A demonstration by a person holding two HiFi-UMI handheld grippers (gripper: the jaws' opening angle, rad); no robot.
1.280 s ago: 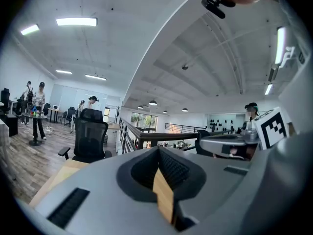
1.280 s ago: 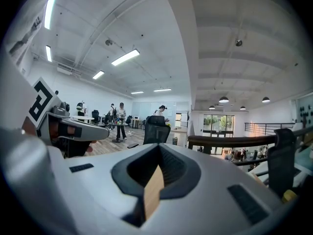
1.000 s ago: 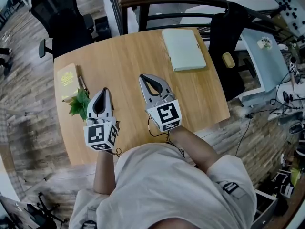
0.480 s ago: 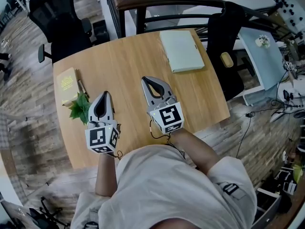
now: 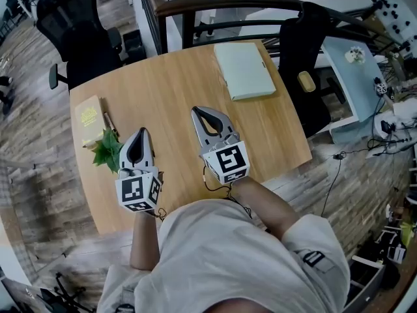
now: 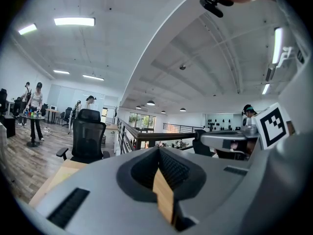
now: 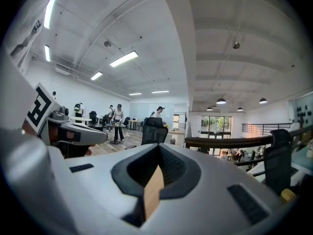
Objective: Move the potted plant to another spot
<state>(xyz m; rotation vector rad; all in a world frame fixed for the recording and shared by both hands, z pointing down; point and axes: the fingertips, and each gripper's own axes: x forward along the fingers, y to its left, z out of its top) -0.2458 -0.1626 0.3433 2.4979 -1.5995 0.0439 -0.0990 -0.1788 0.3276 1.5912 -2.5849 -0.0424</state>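
The potted plant [image 5: 107, 152] shows as green leaves near the wooden table's [image 5: 169, 83] left edge, its pot hidden under the leaves and my left gripper. My left gripper [image 5: 141, 133] hovers just right of the plant, jaws shut with nothing between them. My right gripper [image 5: 197, 110] is held over the table's middle, also shut and empty. Both gripper views look level across the room; only a sliver of tabletop shows between the closed jaws of the left gripper [image 6: 159, 153] and the right gripper [image 7: 156, 153]. The plant appears in neither of them.
A yellow book [image 5: 89, 117] with a pen [image 5: 111, 124] beside it lies left of the plant. A pale green notebook [image 5: 244, 69] rests at the table's far right. A black office chair [image 5: 71, 28] stands beyond the table on the left, a dark railing [image 5: 221, 5] behind.
The head camera has shifted slightly, so the table sits a little further left in the view. Both grippers keep their places over the table and stay shut.
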